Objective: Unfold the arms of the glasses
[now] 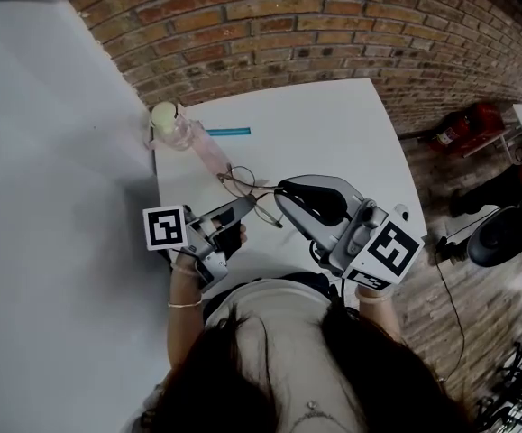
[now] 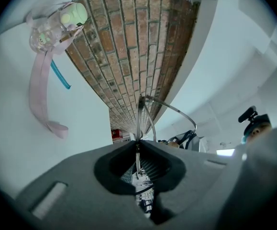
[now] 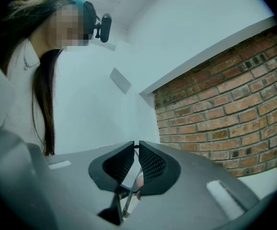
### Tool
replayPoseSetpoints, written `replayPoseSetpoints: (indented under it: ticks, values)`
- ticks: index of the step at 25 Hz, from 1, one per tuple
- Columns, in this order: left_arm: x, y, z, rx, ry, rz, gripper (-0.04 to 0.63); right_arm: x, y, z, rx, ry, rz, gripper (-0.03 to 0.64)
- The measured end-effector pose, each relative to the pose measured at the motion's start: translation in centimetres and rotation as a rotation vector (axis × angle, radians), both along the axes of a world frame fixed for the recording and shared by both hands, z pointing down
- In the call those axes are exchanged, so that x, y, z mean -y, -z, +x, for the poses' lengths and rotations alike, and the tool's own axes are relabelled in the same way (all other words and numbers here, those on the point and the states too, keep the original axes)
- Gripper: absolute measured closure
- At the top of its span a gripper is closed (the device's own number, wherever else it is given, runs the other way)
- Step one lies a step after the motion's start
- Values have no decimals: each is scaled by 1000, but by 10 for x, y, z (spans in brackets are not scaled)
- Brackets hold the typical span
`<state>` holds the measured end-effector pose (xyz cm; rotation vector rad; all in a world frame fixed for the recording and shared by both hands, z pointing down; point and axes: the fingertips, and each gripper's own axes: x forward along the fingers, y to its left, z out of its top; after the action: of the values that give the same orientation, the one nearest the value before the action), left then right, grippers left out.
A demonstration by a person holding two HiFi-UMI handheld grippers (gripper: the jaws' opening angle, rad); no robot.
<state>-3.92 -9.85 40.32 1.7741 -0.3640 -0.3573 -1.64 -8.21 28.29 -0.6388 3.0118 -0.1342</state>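
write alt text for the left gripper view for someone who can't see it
The left gripper has its grey jaws shut on the thin wire frame of the glasses, which rise past the tips. Behind is a brick wall, and at upper left a pink bottle with a pale lid and long pink strap sits on the white table.

Soft, even light, faint shadows on the white table (image 1: 333,133); fisheye bending, dark vignetted corners in both gripper views.
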Motion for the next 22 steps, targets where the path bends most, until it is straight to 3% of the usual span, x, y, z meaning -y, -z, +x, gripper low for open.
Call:
replayPoseSetpoints:
  ticks: [22]
  values:
    - [-3, -8, 9, 25, -17, -20, 574, 9, 10, -3, 0, -3, 17, 580]
